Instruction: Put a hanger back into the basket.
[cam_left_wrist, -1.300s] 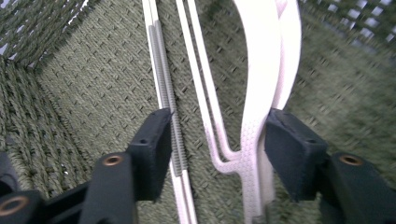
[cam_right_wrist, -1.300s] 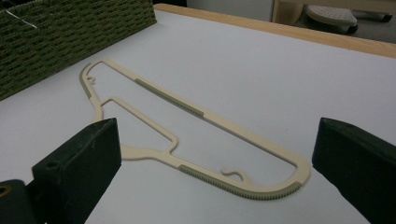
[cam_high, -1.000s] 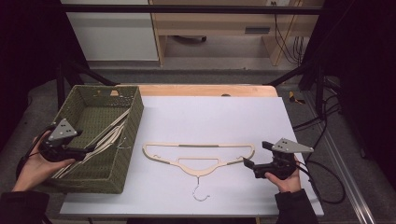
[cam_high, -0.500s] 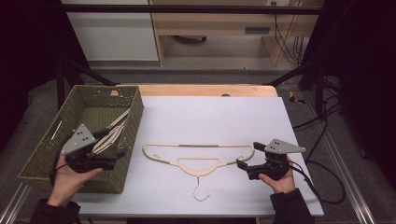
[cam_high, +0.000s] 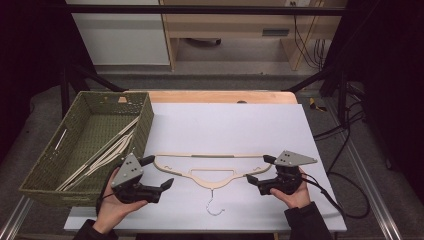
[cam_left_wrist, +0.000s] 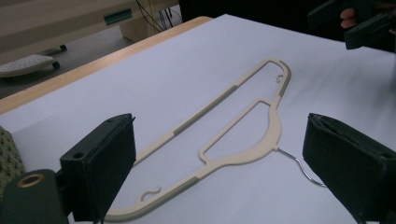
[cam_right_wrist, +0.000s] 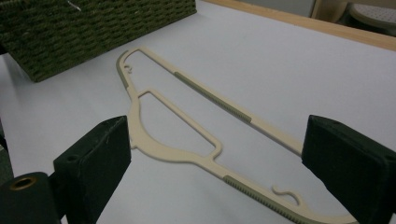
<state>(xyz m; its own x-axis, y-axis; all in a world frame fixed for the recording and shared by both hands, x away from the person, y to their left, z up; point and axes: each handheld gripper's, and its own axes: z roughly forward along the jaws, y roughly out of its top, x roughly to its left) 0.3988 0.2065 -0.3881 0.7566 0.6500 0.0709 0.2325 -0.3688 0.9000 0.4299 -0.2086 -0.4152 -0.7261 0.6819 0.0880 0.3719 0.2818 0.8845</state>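
The cream hanger (cam_high: 210, 170) lies flat on the white surface (cam_high: 225, 125), its metal hook (cam_high: 214, 206) pointing toward the person, with the left gripper (cam_high: 157, 172) at its left end and the right gripper (cam_high: 260, 170) at its right end, both wide open and holding nothing. The high view alone takes in the green woven basket (cam_high: 145, 117) just left of the hanger, with pale hangers (cam_high: 107, 155) inside, while the left gripper view shows the hanger's grey ribbed strips (cam_left_wrist: 205, 114) and the right gripper view its small notch hooks (cam_right_wrist: 285, 193) between the spread jaws
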